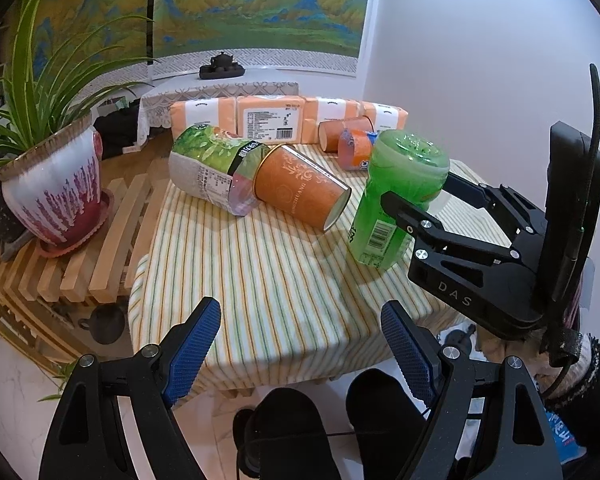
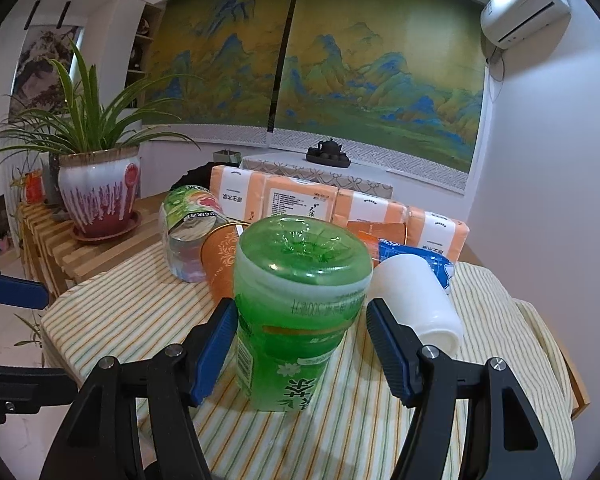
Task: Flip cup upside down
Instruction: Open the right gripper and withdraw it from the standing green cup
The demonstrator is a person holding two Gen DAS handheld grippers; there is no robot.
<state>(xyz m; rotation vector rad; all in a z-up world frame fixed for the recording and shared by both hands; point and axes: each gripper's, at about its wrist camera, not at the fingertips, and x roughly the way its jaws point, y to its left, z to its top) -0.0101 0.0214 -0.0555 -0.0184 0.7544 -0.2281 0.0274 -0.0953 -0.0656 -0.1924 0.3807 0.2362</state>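
A green plastic cup point(image 2: 296, 312) stands upside down, base up, on the striped tablecloth point(image 2: 140, 320); it also shows in the left wrist view point(image 1: 396, 200). My right gripper point(image 2: 300, 344) is open with its blue pads on either side of the cup; a gap shows on the right side, and I cannot tell whether the left pad touches it. From the left wrist view the right gripper point(image 1: 416, 204) reaches in from the right. My left gripper point(image 1: 300, 356) is open and empty, held low over the table's near edge.
An orange paper cup point(image 1: 300, 188) and a green-labelled cup point(image 1: 212, 168) lie on their sides behind. A white cup point(image 2: 416, 300) lies to the right. Orange tissue packs point(image 1: 276, 118) line the back. A potted plant point(image 1: 56, 192) stands on a slatted shelf at left.
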